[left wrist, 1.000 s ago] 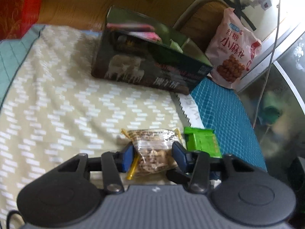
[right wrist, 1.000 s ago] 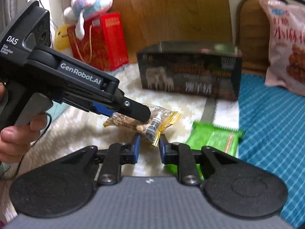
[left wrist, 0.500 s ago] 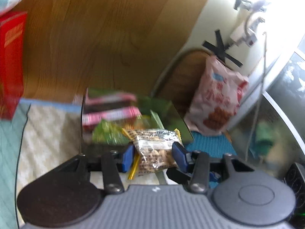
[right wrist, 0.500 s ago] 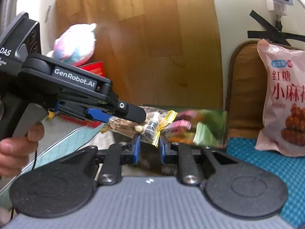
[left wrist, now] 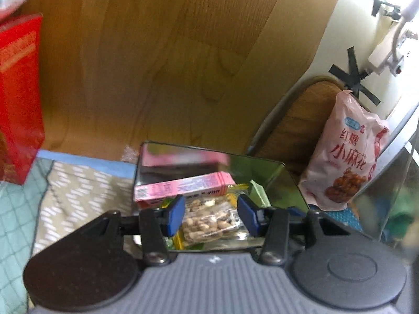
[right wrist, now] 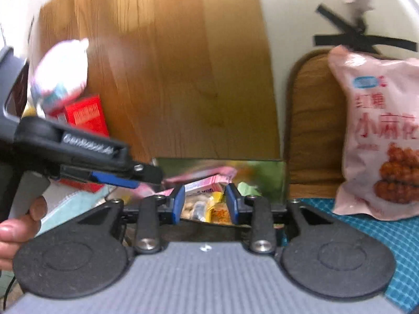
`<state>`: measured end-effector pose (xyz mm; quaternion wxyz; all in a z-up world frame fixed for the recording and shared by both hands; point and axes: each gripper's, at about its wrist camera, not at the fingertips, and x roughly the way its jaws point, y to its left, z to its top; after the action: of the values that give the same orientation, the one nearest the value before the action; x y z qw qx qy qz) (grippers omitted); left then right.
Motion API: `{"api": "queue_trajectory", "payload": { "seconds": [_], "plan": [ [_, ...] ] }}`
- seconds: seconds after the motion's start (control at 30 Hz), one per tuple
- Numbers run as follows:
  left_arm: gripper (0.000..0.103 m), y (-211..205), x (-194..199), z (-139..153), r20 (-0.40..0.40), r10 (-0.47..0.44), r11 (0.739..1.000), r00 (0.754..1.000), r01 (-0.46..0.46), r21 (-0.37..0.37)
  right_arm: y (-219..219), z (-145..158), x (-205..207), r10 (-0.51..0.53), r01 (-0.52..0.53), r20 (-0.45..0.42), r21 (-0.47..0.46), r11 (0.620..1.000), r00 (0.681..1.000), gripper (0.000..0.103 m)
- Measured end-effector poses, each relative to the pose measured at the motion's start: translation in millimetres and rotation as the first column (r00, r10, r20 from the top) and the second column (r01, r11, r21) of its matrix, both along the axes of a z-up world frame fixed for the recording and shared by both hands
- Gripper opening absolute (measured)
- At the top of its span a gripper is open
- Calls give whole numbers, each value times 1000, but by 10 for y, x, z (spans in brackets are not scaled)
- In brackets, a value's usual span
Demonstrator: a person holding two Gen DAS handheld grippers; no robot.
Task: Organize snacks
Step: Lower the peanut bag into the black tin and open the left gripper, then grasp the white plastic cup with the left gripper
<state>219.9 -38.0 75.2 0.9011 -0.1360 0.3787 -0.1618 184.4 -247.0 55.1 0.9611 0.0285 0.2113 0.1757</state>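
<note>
The clear peanut packet (left wrist: 209, 221) sits in the open mouth of the shiny snack box (left wrist: 277, 180), lying over the snacks already there and just in front of the pink carton (left wrist: 183, 187). Its long axis seems to run roughly across the box, from one gripper toward the other, with its yellow crimped end (right wrist: 213, 206) turned toward the right-hand tool.

The left gripper (left wrist: 210, 217) has its blue pads on either side of the packet's body. They look apart, with a sliver of space at each side, so I judge it loose rather than pinched, though the blur makes that hard to swear to. The right gripper (right wrist: 205, 204) is plainly spread, its pads well clear of the yellow end between them.

Both tools point down and forward into the box from the near side, the left one (right wrist: 110, 167) coming in at an angle from the left. The packet lies directly ahead of both sets of fingers and slightly below them, so neither arm is clearly nearer.

The next move, I'd guess, is simply backing both tools up and out, straight along their fingers, without dragging the packet's corner over the box's near wall.

Beyond the box, a big pink snack bag (left wrist: 348, 157) leans upright to the right, and a red box (left wrist: 18, 99) stands to the left.
</note>
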Motion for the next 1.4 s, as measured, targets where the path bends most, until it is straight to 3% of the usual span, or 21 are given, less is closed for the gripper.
{"api": "queue_trajectory", "payload": {
  "seconds": [0.1,0.2,0.33,0.43,0.53,0.63,0.7,0.8,0.87,0.93,1.0,1.13,1.23,1.3,1.4],
  "plan": [
    [46,80,-210,104,43,2,999,999,-4,33,-257,42,-299,-12,12,13,45,999,1000,42],
    [47,169,-527,165,82,-34,996,996,27,87,-540,-15,-546,-29,32,-36,73,997,999,43],
    [47,355,-937,191,70,-74,988,995,63,143,-937,-66,-940,13,-1,-88,138,990,996,46],
    [47,617,-1207,369,74,-70,991,995,60,122,-1212,83,-1226,46,-40,-19,251,967,999,47],
    [47,894,-1491,699,125,-55,997,991,48,60,-1491,410,-1526,34,-72,106,376,924,994,47],
    [47,1122,-1838,1144,243,-30,1000,969,29,8,-1629,720,-1723,34,-131,212,465,875,977,49],
    [48,1238,-2111,1421,336,-12,1000,942,17,-13,-1630,883,-1796,75,-194,252,490,850,965,50],
    [55,1349,-2511,1704,429,-6,1000,903,-1,16,-1409,965,-1882,209,-301,244,447,843,947,51],
    [57,1366,-2716,1753,448,-5,997,894,-32,76,-1128,893,-1924,312,-371,208,379,848,927,51],
    [57,1379,-2899,1649,445,-6,988,896,-63,142,-743,691,-1898,434,-448,122,338,827,893,51],
    [57,1390,-3005,1412,408,-22,983,913,-54,174,-294,399,-1834,532,-503,-7,317,804,846,51],
    [54,1444,-3139,672,254,-61,992,965,31,122,658,-150,-1789,621,-600,-233,162,784,748,51],
    [54,1522,-3180,151,127,-38,999,991,34,34,1094,-317,-1821,658,-661,-294,103,743,693,51],
    [54,1526,-3216,-70,83,-21,1000,996,19,23,1320,-358,-1864,681,-701,-306,58,711,666,51],
    [54,1469,-3258,-223,80,-36,999,996,33,40,1558,-417,-1905,670,-709,-293,-38,704,682,51]
  ]
}}
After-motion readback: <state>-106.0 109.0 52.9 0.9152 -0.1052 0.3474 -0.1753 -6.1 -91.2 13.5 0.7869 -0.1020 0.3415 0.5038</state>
